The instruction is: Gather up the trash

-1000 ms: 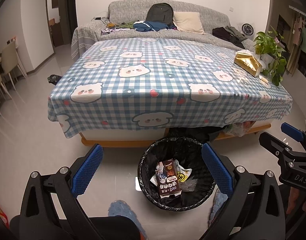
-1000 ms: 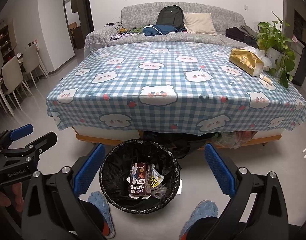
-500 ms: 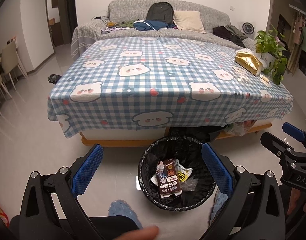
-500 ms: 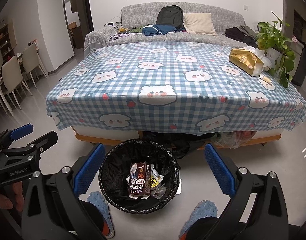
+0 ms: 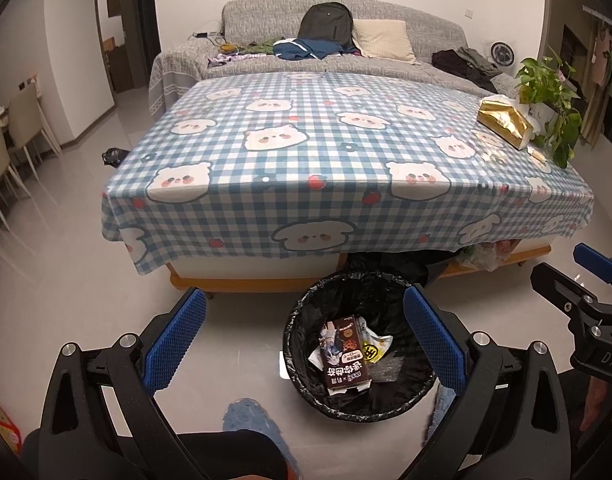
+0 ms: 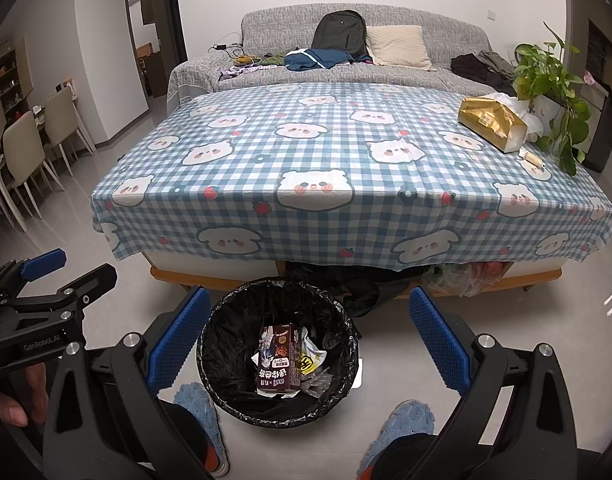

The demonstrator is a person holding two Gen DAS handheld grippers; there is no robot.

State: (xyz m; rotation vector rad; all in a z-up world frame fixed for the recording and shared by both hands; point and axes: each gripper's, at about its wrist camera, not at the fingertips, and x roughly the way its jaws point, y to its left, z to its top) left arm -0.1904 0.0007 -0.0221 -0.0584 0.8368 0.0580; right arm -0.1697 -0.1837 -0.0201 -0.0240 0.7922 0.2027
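A round bin lined with a black bag stands on the floor in front of the table. Inside lie a brown drink carton, a yellow-and-white wrapper and clear plastic scraps. My left gripper is open and empty, held above the floor and the bin. My right gripper is also open and empty, straddling the bin from above. Each gripper shows at the edge of the other's view.
A low table under a blue checked bear cloth carries a gold tissue pack at its far right. Plastic bags lie under the table. A sofa, a potted plant, chairs and slippered feet surround it.
Both grippers stay open and almost still; the left view has drifted slightly. A fingertip that showed at the bottom of the left view half a second ago is gone.
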